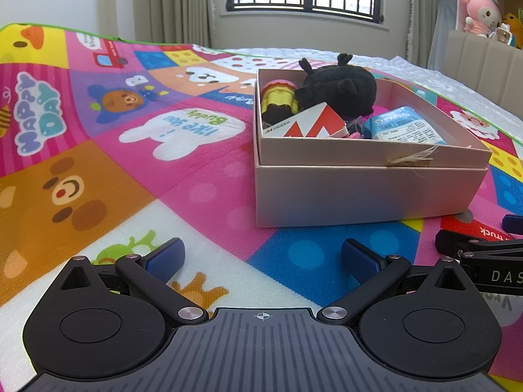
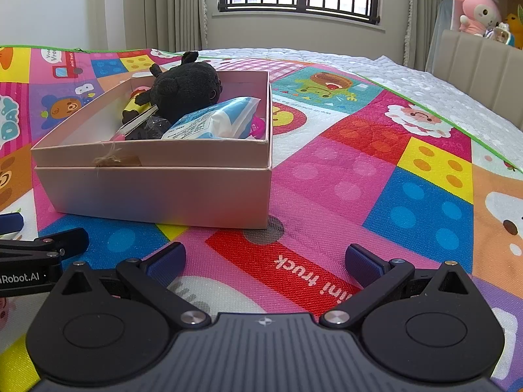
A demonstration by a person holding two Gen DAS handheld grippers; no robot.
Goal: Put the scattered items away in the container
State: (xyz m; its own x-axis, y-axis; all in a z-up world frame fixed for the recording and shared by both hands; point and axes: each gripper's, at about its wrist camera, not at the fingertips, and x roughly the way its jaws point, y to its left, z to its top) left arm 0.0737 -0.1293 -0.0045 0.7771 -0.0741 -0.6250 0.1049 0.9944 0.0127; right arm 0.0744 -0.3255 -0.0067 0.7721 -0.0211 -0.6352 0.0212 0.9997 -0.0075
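Both grippers, left (image 1: 261, 258) and right (image 2: 264, 259), hovered with fingers wide apart, empty; box (image 1: 359, 192) looked full. Best scan play mat (image 2: 327, 176) for strays.

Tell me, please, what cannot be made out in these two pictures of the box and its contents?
- Pink item: left view, mostly hidden under the black plush toy and red-and-white carton.
- Blue packet print: right view, too small to read.
- Box floor: both views, hidden by the contents.
- Left claw and right claw: both open, empty.
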